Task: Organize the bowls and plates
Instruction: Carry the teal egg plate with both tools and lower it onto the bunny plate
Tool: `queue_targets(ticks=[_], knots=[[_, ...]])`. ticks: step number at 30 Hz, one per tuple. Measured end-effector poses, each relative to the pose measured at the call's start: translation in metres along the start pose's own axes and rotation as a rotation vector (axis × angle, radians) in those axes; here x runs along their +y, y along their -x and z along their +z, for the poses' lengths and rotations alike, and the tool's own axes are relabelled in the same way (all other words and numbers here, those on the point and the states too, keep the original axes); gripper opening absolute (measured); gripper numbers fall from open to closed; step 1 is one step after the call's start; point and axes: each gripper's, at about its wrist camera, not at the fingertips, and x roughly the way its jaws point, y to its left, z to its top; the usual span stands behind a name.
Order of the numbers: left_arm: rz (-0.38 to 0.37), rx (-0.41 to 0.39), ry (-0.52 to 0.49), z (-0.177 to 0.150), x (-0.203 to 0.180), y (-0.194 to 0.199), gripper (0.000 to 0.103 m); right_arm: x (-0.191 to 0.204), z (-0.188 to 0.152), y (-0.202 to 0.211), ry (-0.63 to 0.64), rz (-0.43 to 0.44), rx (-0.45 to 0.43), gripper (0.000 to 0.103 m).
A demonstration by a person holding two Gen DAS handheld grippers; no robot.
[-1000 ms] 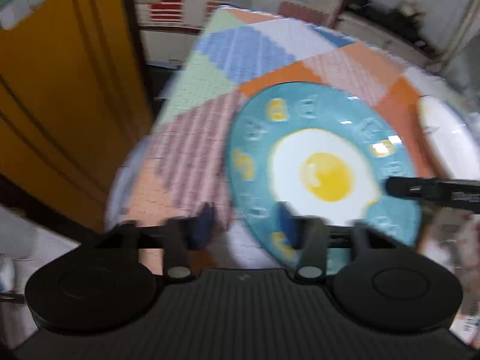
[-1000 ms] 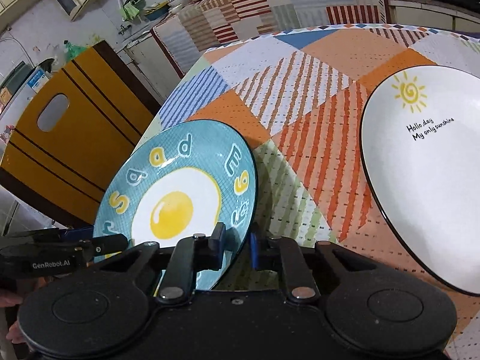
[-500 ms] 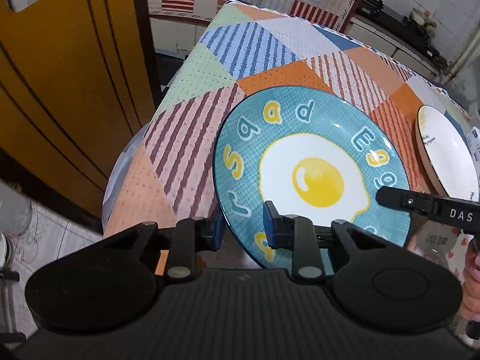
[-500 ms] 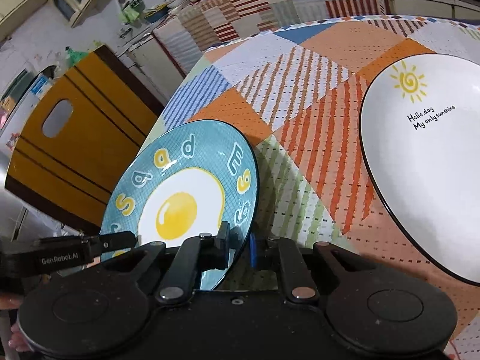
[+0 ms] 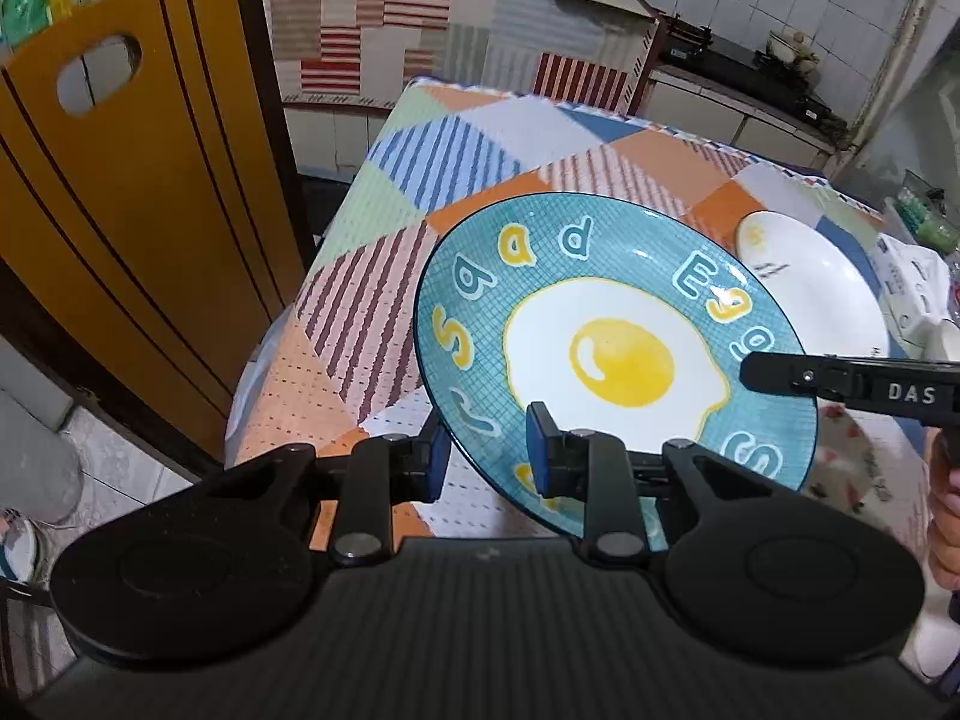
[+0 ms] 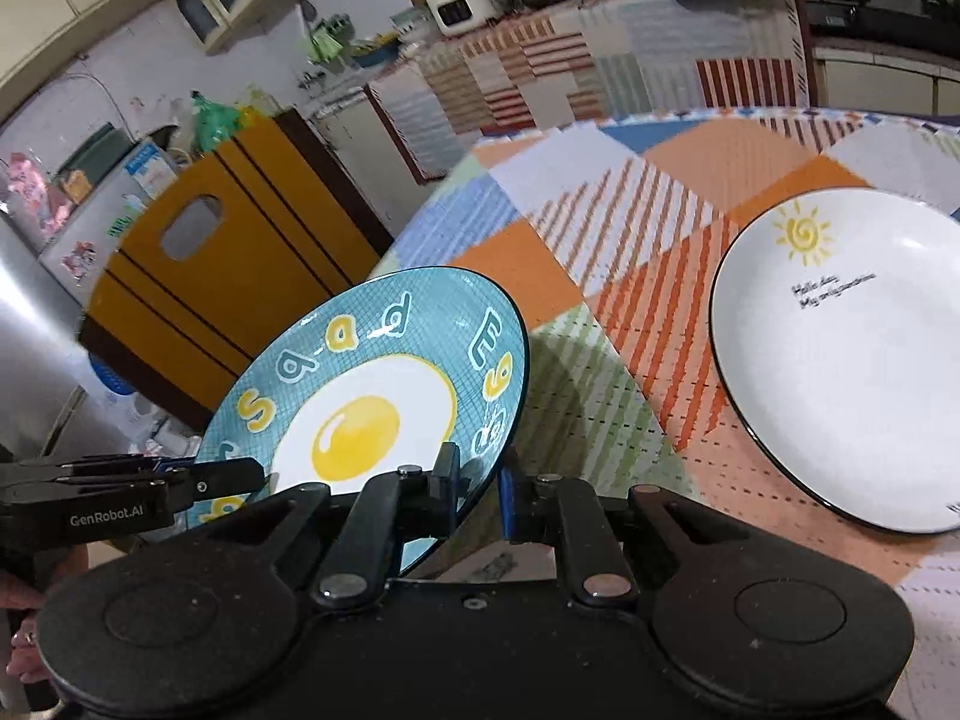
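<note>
left claw gripping blue egg plate rim | right claw gripping opposite rim | plate hanging tilted above surface | white plate lying well apart

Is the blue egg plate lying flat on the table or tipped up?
Tipped up. The blue egg plate slants clear of the tablecloth, its rim between the fingers of both the left gripper and right gripper.

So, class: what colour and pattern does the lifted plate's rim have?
The egg plate has a teal crosshatched rim with yellow and teal letters, clearest in the left wrist view.
</note>
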Motion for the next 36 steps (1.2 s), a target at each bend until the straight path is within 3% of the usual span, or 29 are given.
queue_targets(ticks=[3, 9, 19, 28, 36], knots=[[-0.011, -0.004, 0.013, -0.004, -0.012, 0.021, 0.025, 0.002, -0.002, 0.025, -0.034, 0.015, 0.000, 0.018], [-0.091, 0.014, 0.024, -0.020, -0.036, 0.048, 0.025, 0.006, -0.009, 0.074, 0.019, -0.021, 0.002, 0.018], [-0.162, 0.017, -0.032, -0.049, -0.089, 0.053, 0.025, -0.022, -0.040, 0.130, 0.000, -0.089, 0.008, 0.018], [-0.180, 0.141, -0.006, -0.075, -0.098, 0.031, 0.025, -0.048, -0.072, 0.129, -0.075, -0.110, 0.038, 0.018], [-0.147, 0.195, -0.030, -0.082, -0.102, 0.015, 0.025, -0.059, -0.090, 0.106, -0.109, -0.131, 0.095, 0.018]])
